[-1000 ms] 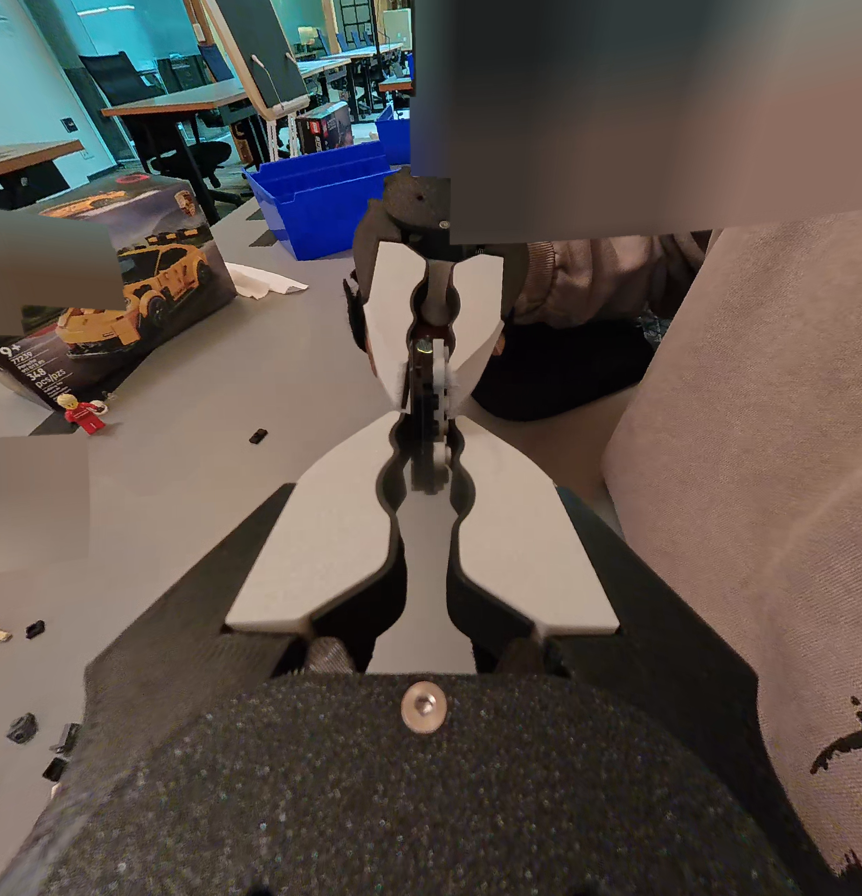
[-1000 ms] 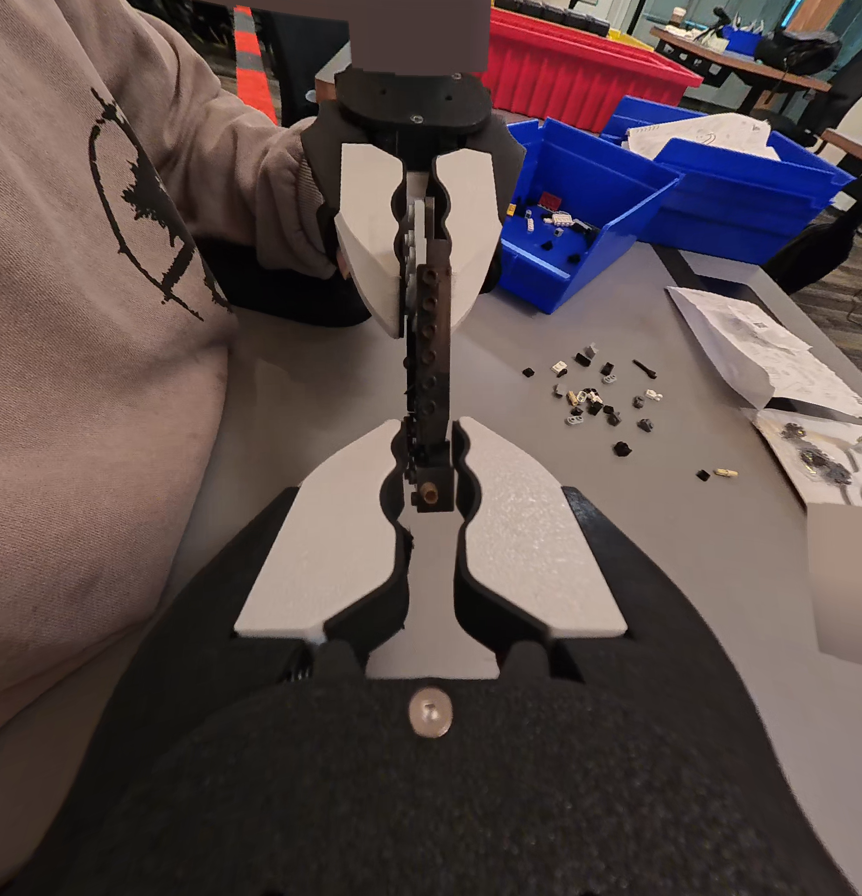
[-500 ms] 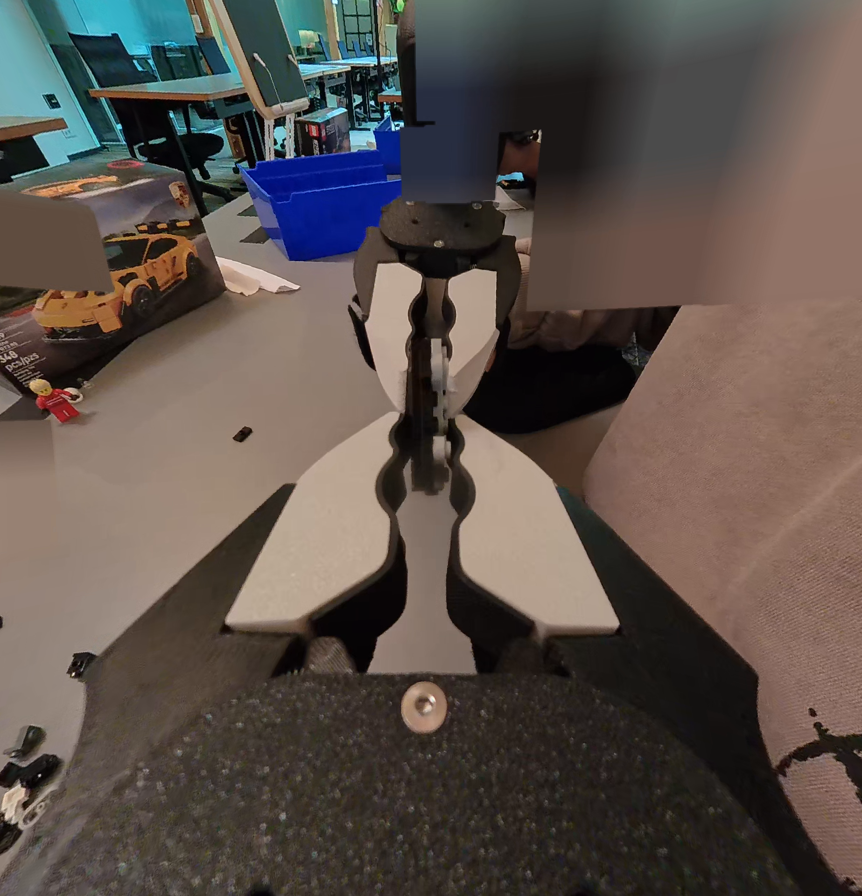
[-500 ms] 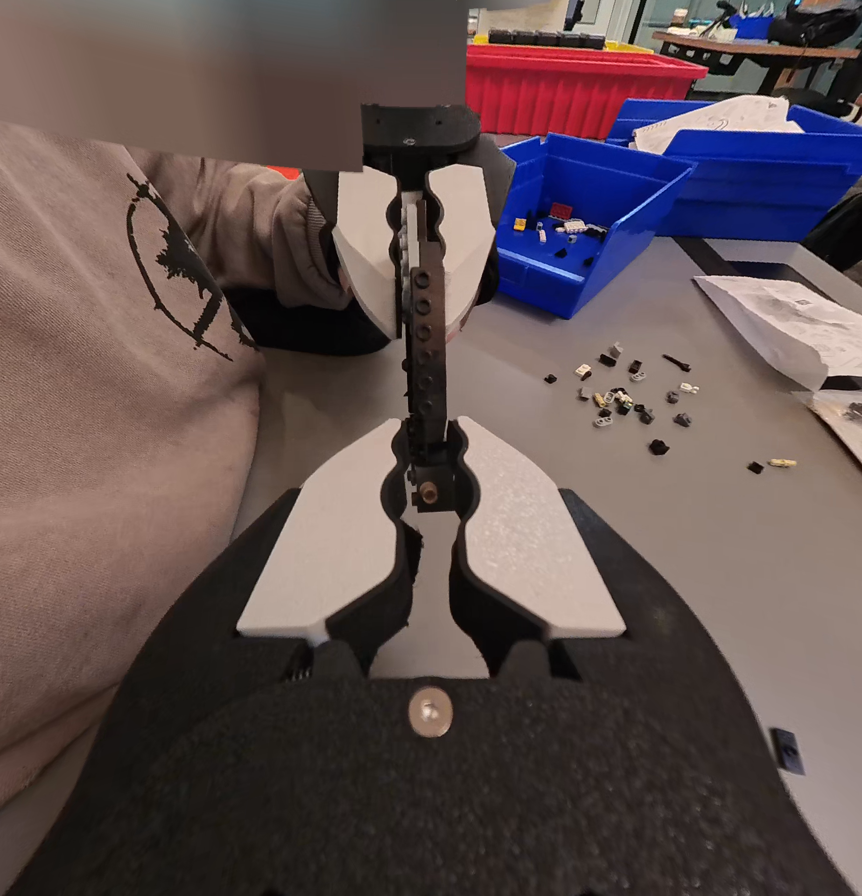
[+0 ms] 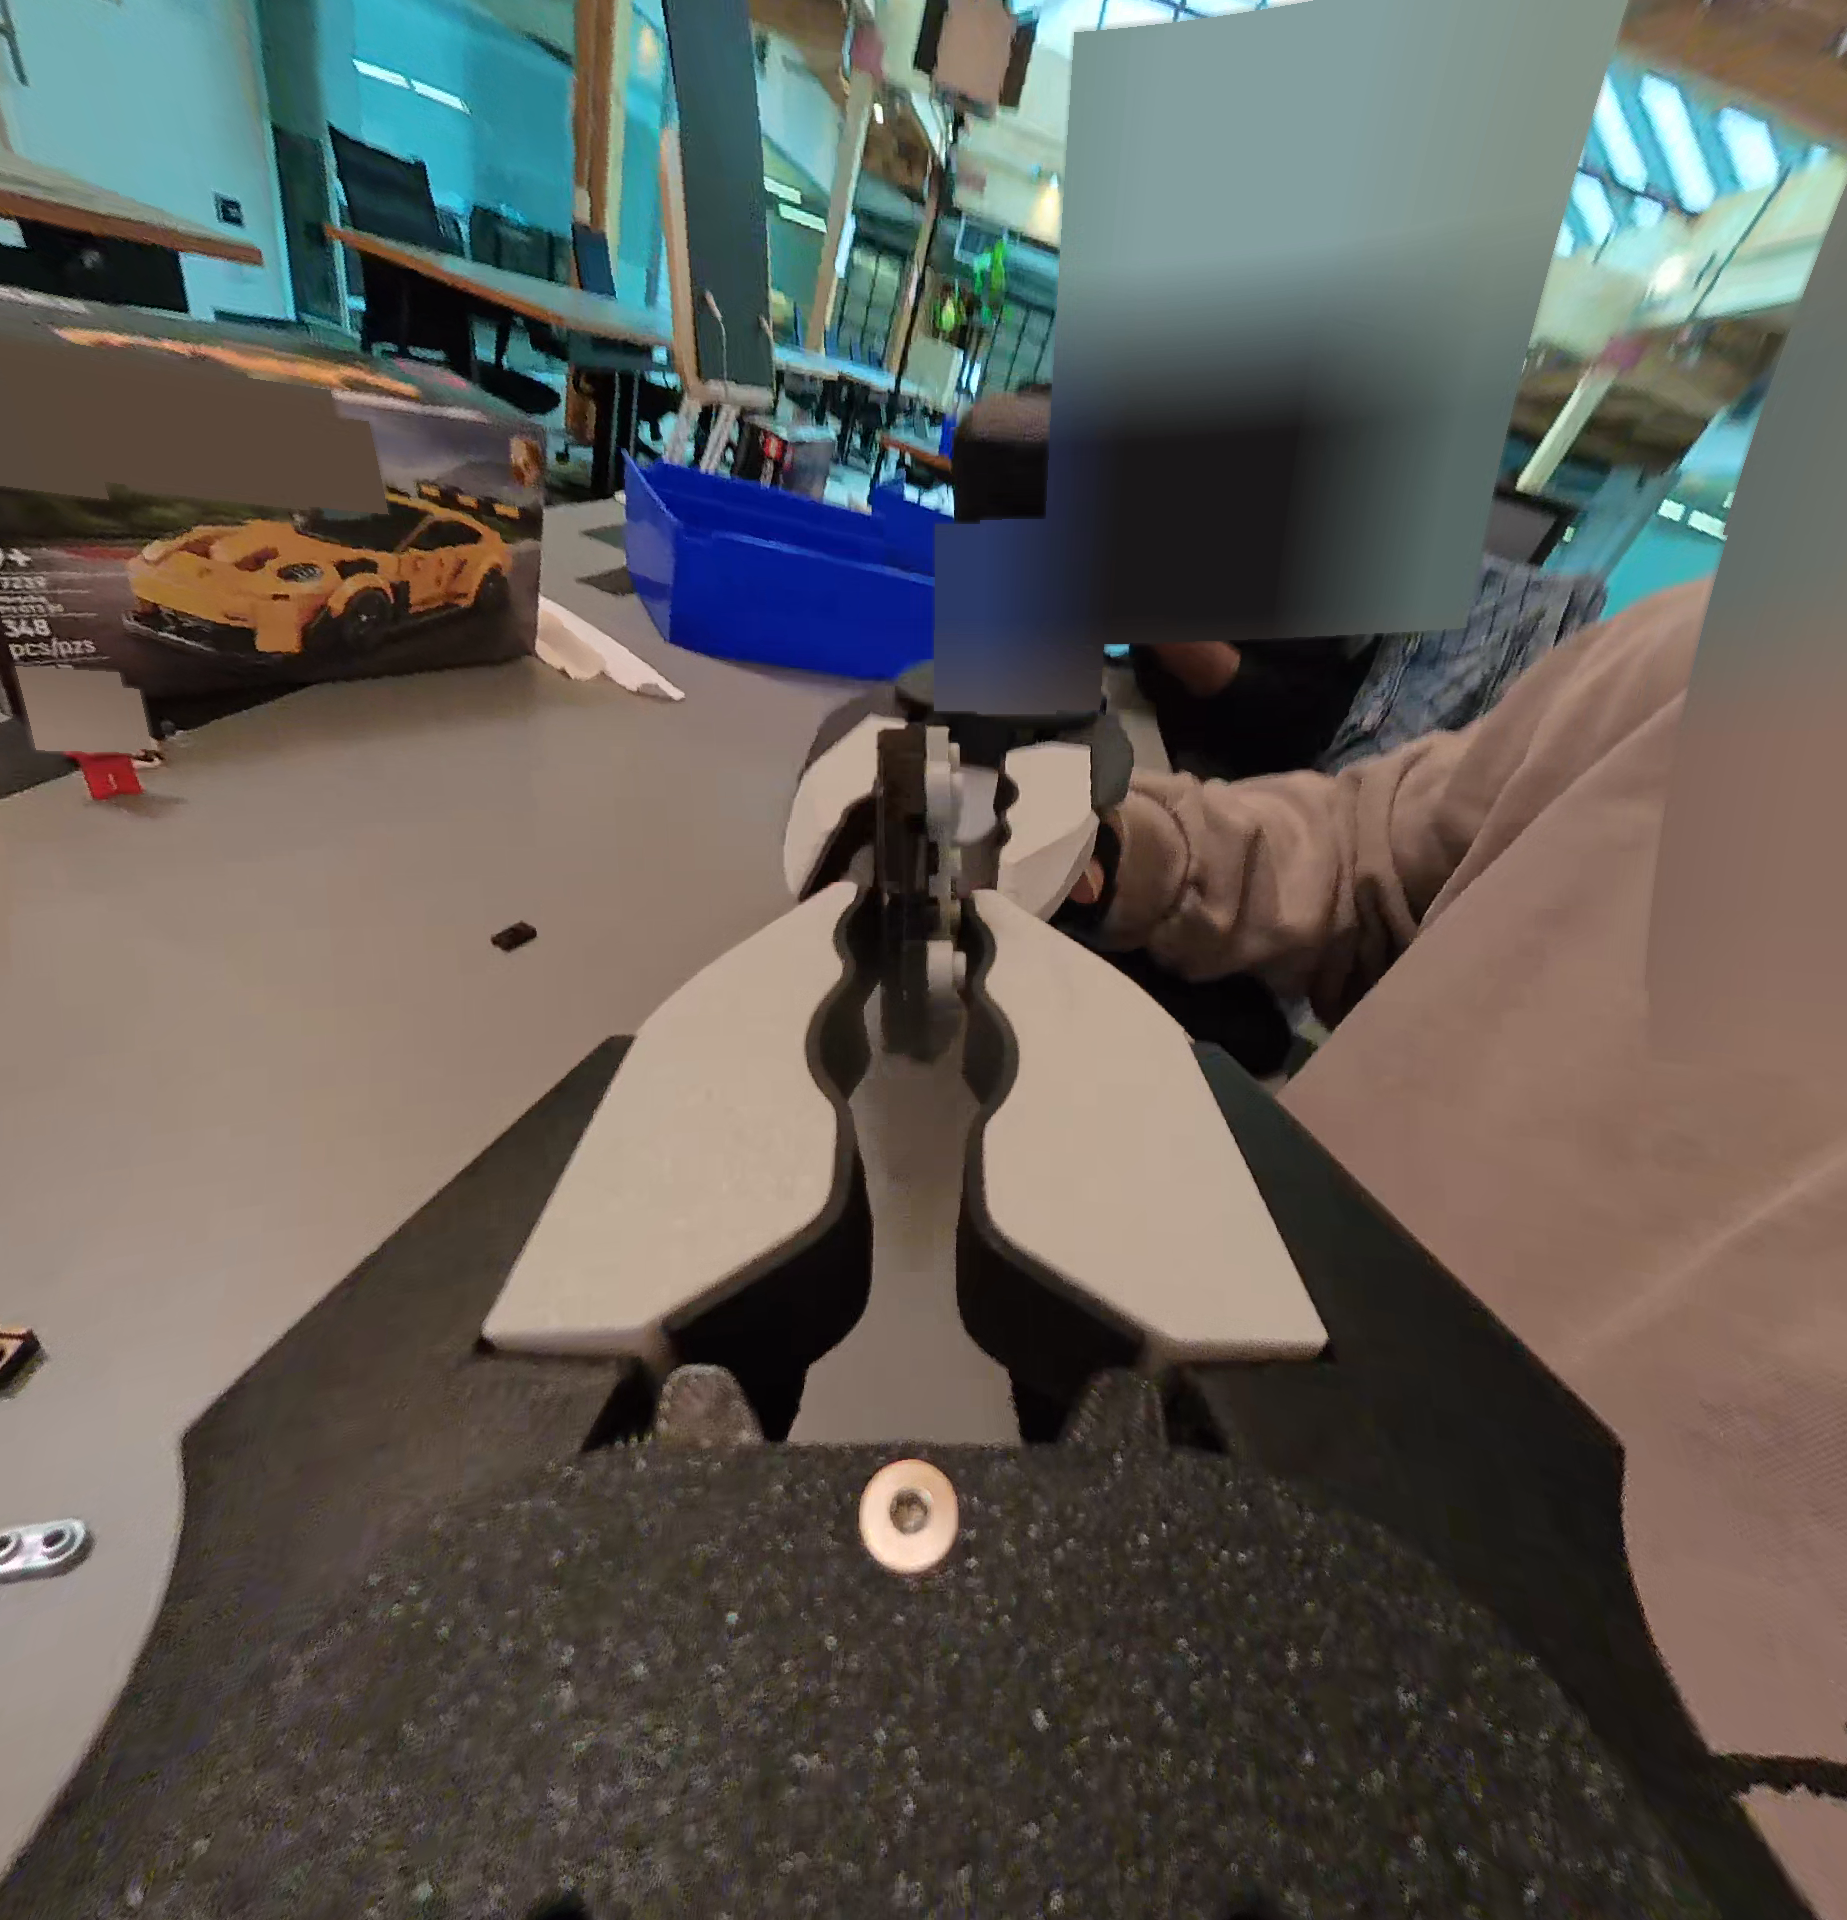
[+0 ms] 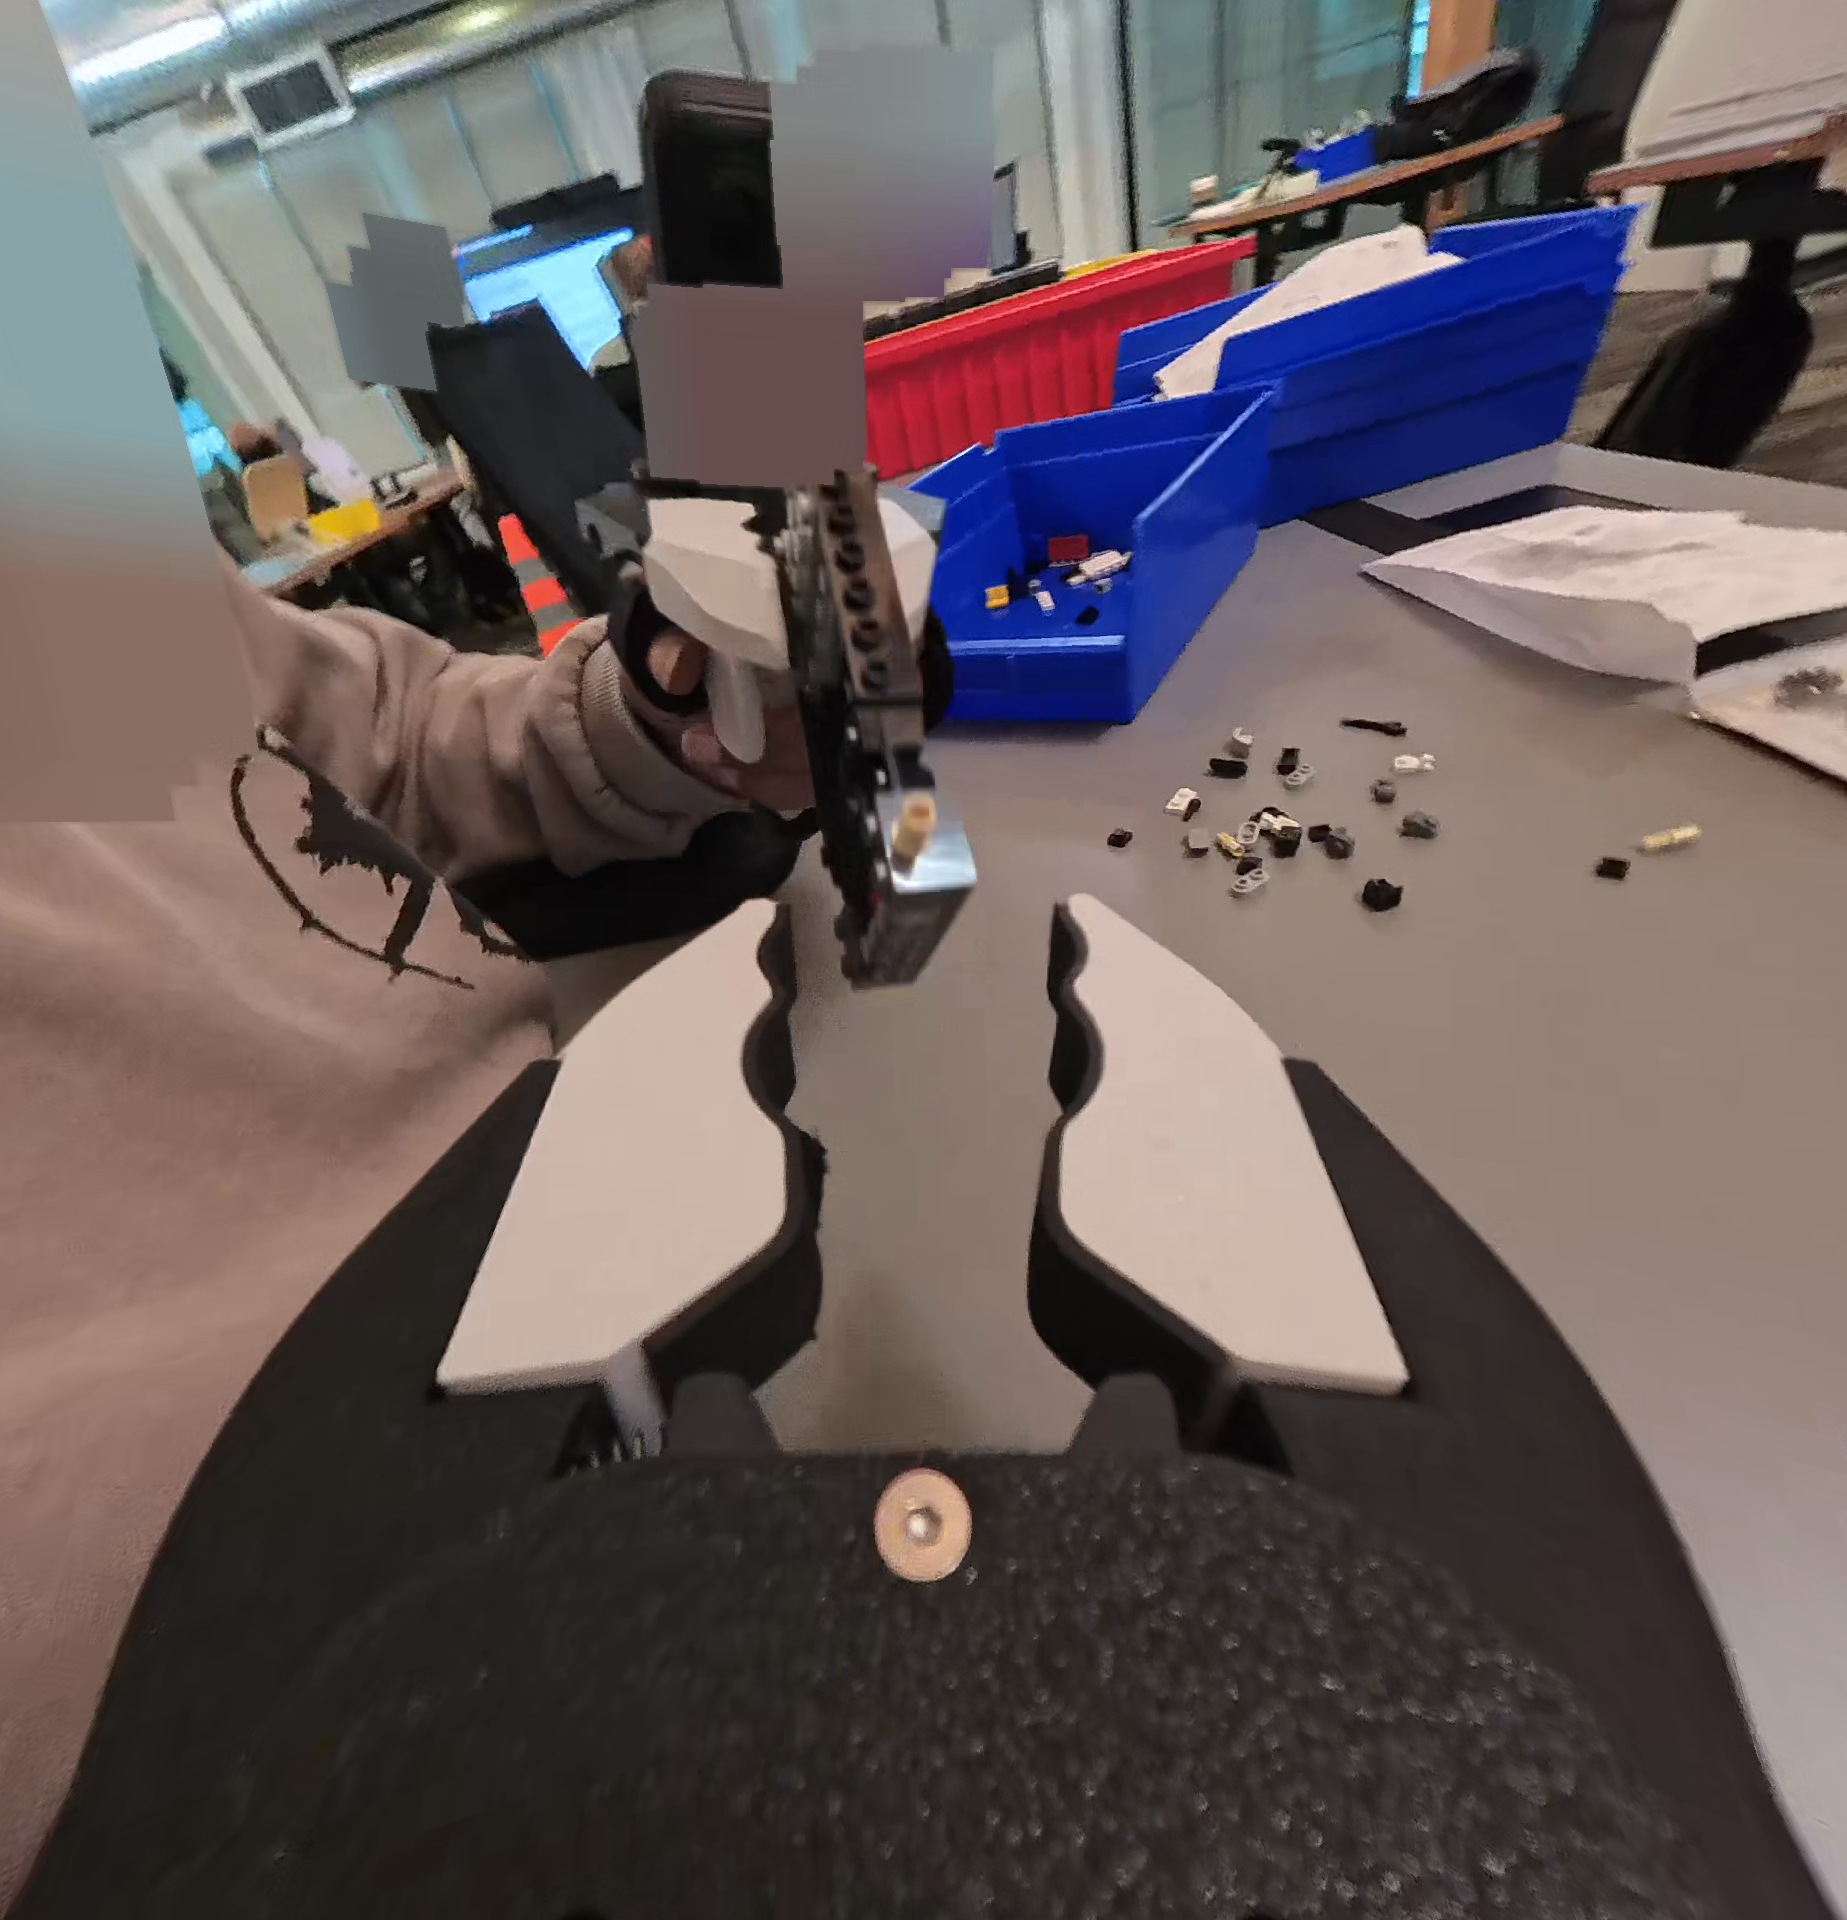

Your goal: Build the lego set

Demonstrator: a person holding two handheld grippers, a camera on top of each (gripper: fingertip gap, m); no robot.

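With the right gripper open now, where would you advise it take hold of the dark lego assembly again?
Probably the free lower end of the dark lego assembly, below the tan peg. It hangs upright from the left gripper, so the right gripper closes across its flat faces.

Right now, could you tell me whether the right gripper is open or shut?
Open: the right gripper has its fingers spread wide, clear of the lego assembly.

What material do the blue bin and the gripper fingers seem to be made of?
Blue bin: probably moulded hard plastic, smooth and a little glossy, with stiff thin walls of even colour.
Fingers of the right hand-held gripper: likely printed plastic, matte off-white with a fine grainy surface; a wavy black lining, perhaps rubber, runs along the inner edges.
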